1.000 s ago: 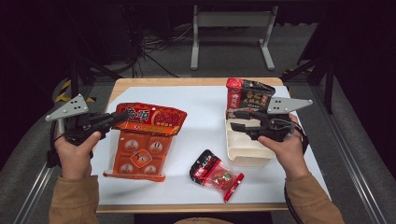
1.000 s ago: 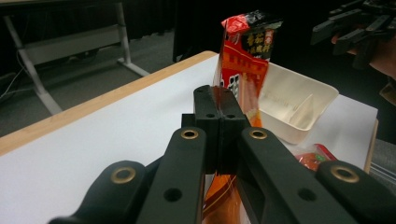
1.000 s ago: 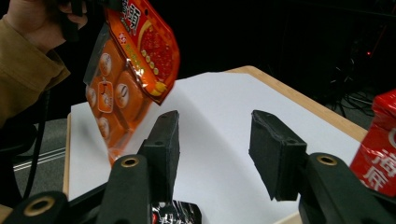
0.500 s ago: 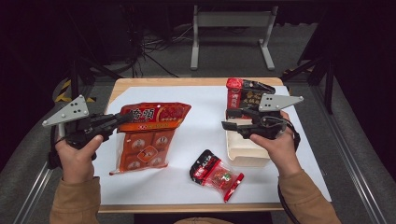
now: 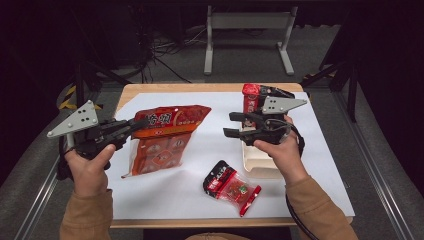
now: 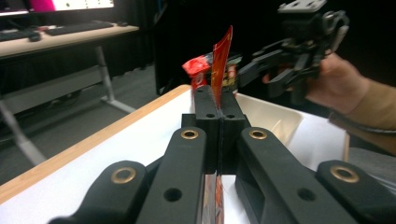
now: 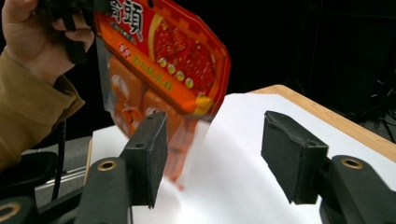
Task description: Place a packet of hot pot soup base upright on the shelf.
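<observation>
Orange snack bag (image 5: 165,135) hangs at the left of the table (image 5: 320,150), its top edge clamped in the left gripper (image 5: 137,123), its lower end low over the white sheet. The right gripper (image 5: 231,124) has just been opening its fingers (image 7: 144,154); they stand wide, with nothing between them, facing the bag. It should probably take the bag's free top corner squarely, pads flat on the film, while the left keeps the bag taut. Well apart, a cream tray (image 5: 257,162) and small red packet (image 5: 230,186) lie near right.
</observation>
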{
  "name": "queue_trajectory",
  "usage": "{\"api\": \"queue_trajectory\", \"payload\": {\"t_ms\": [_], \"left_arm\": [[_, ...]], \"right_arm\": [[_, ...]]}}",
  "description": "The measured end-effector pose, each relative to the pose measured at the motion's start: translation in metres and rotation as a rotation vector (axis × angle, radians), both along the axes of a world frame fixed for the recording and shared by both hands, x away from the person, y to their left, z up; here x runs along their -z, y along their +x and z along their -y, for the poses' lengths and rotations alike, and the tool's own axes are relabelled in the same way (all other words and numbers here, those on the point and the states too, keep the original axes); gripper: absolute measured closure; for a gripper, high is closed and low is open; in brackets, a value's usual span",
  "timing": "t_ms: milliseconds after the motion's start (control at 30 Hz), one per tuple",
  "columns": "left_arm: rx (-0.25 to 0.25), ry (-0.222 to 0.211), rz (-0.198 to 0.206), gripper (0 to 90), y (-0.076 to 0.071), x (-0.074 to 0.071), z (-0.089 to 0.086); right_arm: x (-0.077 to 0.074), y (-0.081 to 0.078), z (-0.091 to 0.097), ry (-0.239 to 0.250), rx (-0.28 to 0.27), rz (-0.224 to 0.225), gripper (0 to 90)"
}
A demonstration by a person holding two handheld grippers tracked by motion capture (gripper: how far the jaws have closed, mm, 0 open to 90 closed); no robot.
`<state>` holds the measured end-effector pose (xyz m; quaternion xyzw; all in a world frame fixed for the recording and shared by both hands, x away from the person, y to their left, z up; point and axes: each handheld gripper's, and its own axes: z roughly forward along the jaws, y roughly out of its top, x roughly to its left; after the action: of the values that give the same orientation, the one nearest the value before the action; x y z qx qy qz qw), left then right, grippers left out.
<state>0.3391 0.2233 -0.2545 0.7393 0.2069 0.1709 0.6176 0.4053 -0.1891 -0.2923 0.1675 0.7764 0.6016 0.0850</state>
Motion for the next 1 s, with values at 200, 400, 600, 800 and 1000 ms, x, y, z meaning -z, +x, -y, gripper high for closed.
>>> {"api": "queue_trajectory", "payload": {"t_ms": [200, 400, 600, 800, 1000], "left_arm": [[0.064, -0.008, 0.01, 90.0, -0.004, -0.002, 0.014], [0.099, -0.014, 0.022, 90.0, -0.007, -0.004, 0.025], [0.116, -0.019, 0.025, 90.0, -0.007, -0.003, 0.029], [0.124, -0.025, 0.031, 90.0, -0.007, -0.002, 0.031], [0.124, -0.032, 0.03, 90.0, -0.006, 0.0, 0.032]], "right_arm": [[0.004, 0.003, -0.015, 0.035, -0.047, -0.008, 36.9], [0.007, 0.005, -0.028, 0.053, -0.081, -0.006, 36.3], [0.01, 0.008, -0.034, 0.077, -0.104, -0.014, 37.2], [0.014, 0.01, -0.041, 0.07, -0.132, -0.018, 42.3], [0.015, 0.008, -0.046, 0.073, -0.188, -0.023, 55.6]]}}
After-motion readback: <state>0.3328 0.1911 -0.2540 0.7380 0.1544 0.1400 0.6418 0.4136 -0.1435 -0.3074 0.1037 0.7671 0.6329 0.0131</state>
